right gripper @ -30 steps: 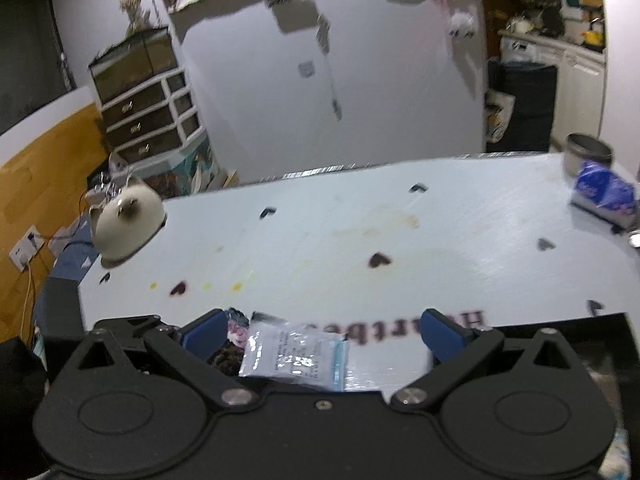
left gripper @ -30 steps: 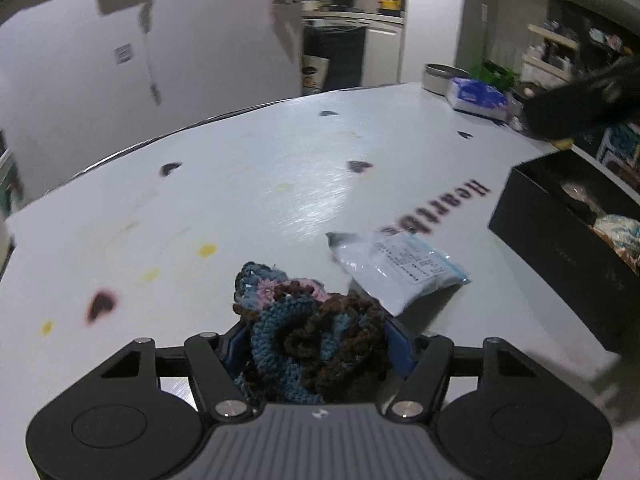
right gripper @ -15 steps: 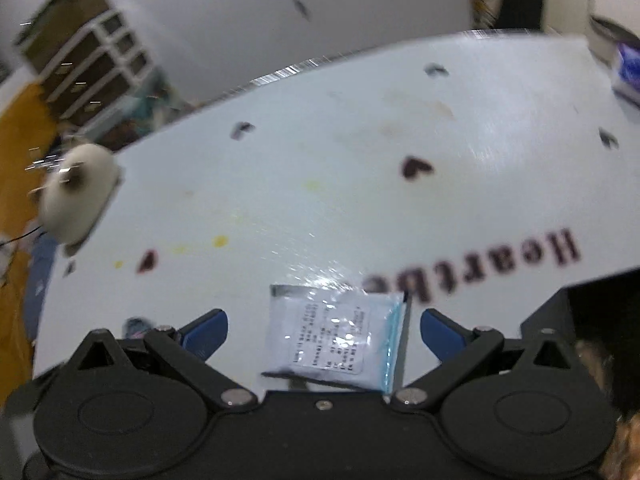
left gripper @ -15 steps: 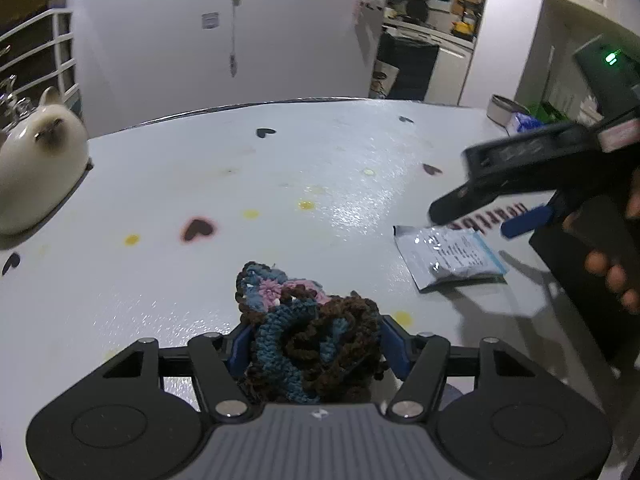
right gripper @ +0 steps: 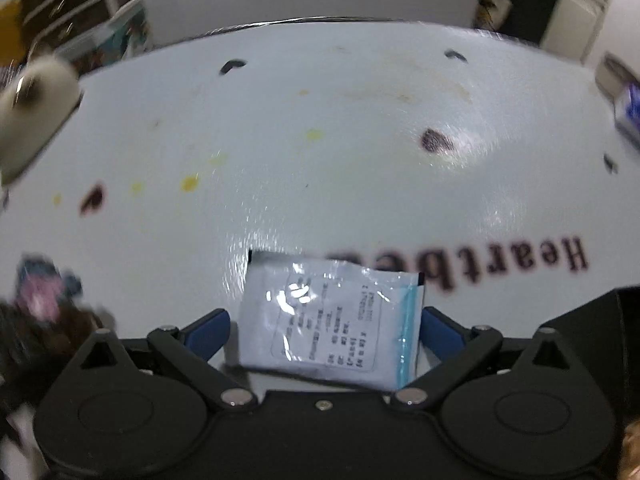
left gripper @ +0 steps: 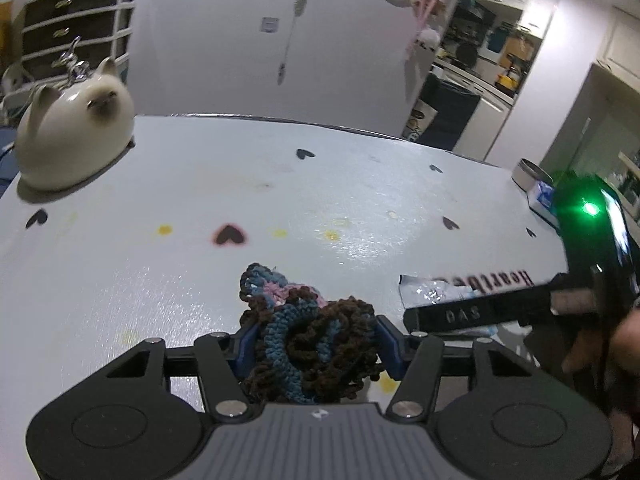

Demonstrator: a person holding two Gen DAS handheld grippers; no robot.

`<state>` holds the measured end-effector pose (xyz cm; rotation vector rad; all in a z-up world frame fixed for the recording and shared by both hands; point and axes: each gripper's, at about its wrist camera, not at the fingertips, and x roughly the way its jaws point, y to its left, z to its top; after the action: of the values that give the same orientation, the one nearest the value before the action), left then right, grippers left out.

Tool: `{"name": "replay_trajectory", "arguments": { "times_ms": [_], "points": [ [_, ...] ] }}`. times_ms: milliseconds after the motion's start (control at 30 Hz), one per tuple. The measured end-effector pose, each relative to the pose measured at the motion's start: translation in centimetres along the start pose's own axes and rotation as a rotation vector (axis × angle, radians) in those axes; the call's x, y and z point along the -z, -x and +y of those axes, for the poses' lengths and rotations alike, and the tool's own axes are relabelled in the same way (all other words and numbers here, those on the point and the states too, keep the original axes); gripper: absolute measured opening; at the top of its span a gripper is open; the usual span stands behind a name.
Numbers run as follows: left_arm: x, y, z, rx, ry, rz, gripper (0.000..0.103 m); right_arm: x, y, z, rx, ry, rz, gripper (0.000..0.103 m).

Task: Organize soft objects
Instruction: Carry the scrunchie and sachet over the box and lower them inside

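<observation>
My left gripper is shut on a crocheted piece of blue, brown and pink yarn, held just above the white table. A flat plastic packet with a printed label and blue strip lies on the table between the blue pads of my right gripper, which is open around it. The right gripper also shows in the left wrist view, low over the packet. The crochet piece appears blurred at the left in the right wrist view.
A ceramic cat sits at the table's far left corner. A metal tin and tissue pack stand at the far right. A black box edge is at the right. The table bears heart marks and the printed word "Heartbeat".
My right gripper has come down and forward so the packet now lies between its pads. My left gripper has turned left with the crochet piece still held.
</observation>
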<state>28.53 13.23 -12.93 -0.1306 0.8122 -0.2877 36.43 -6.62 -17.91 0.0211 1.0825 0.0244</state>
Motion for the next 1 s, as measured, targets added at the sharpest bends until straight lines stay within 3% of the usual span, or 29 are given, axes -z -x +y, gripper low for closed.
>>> {"name": "replay_trajectory", "arguments": {
  "times_ms": [167, 300, 567, 1000],
  "points": [
    [0.2, 0.3, 0.0, -0.009, 0.029, 0.008, 0.058, 0.8, 1.1, -0.3, -0.048, 0.058, -0.033, 0.084],
    [0.2, 1.0, -0.2, -0.020, 0.046, -0.001, 0.058, 1.1, 1.9, -0.8, -0.099, 0.079, -0.039, 0.078],
    [-0.2, 3.2, -1.7, -0.030, 0.045, -0.049, 0.058, 1.9, 6.7, -1.6, -0.168, 0.149, -0.142, 0.078],
    [-0.8, 8.0, -6.7, -0.036, 0.045, -0.161, 0.058, 3.6, 15.8, -6.1, -0.238, 0.137, -0.343, 0.078]
  ]
}}
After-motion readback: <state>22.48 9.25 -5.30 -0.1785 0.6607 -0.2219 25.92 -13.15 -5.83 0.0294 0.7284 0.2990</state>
